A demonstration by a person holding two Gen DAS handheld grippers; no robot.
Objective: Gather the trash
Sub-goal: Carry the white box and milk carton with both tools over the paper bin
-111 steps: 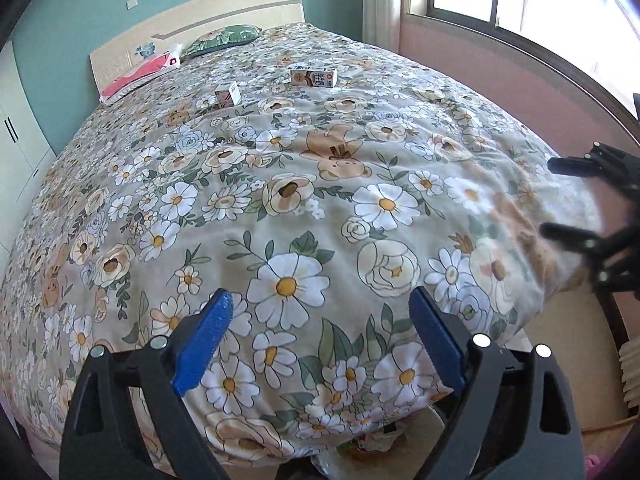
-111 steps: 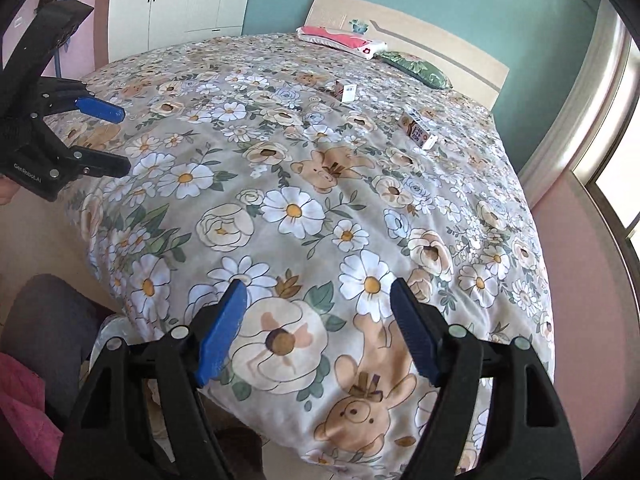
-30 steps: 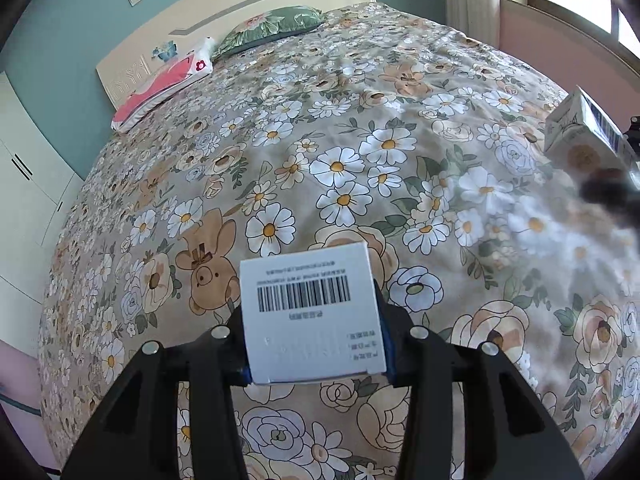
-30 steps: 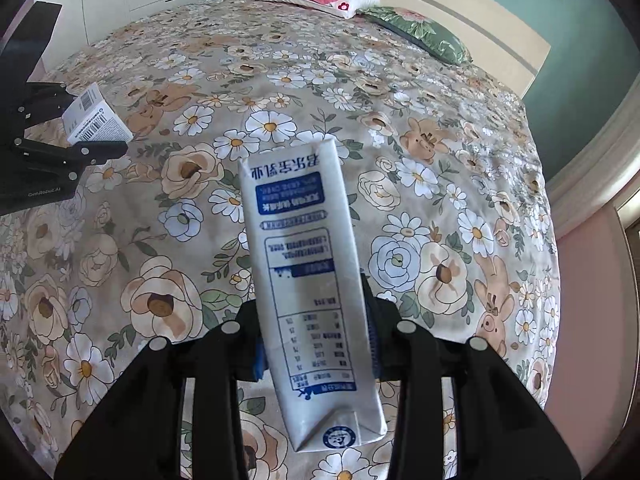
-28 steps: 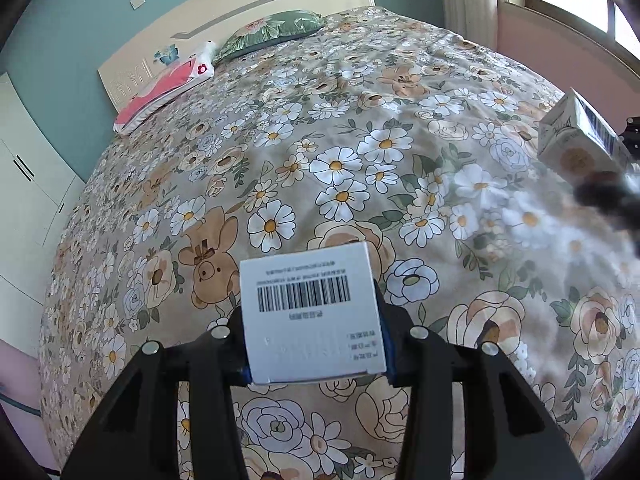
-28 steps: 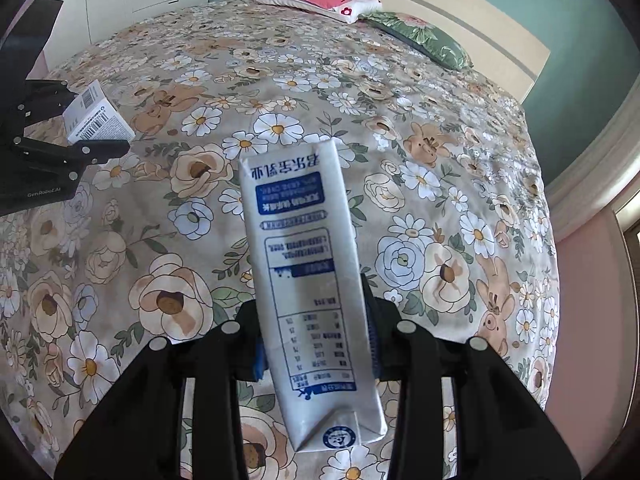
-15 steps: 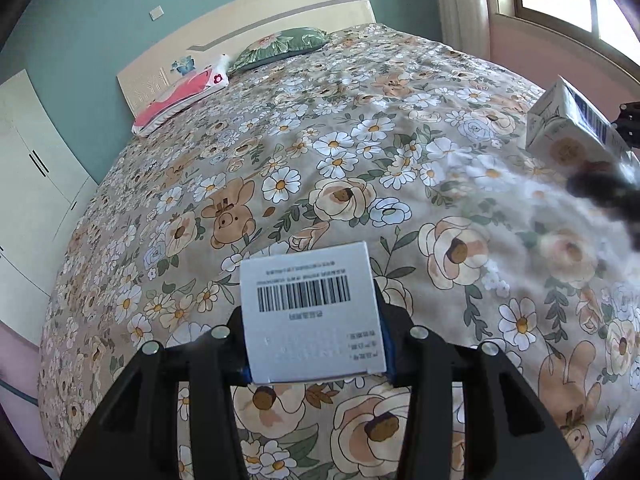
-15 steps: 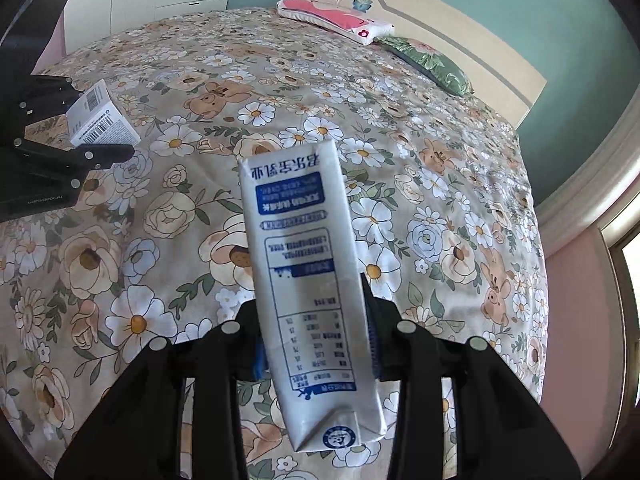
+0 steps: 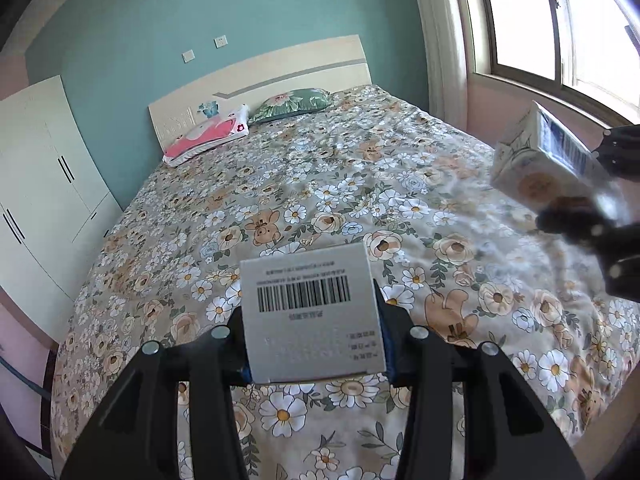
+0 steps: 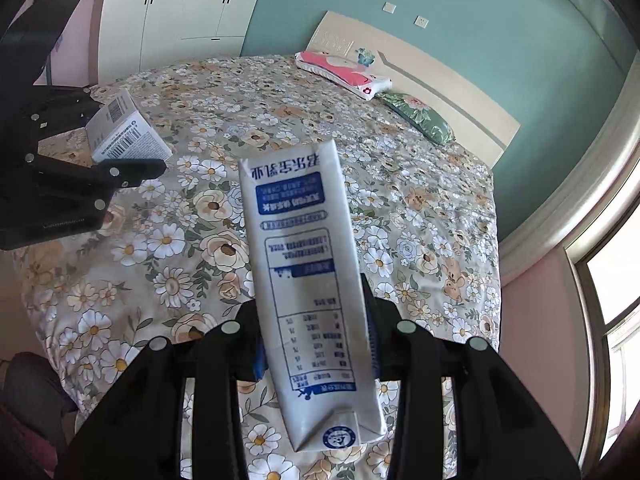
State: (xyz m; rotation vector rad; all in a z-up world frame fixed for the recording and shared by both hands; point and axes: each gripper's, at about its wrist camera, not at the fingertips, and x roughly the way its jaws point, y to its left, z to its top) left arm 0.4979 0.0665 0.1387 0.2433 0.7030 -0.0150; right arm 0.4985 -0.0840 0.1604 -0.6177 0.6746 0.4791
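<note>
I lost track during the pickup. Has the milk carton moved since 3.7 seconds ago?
Yes. The milk carton has left the quilt near the headboard and now sits clamped in the right gripper, raised above the bed's foot end.

Milk carton blurred, print unreadable

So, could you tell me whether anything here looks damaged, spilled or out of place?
Nothing stands out. The milk carton in the right gripper and the small box in the left gripper look intact, with no spill on the bed.
</note>
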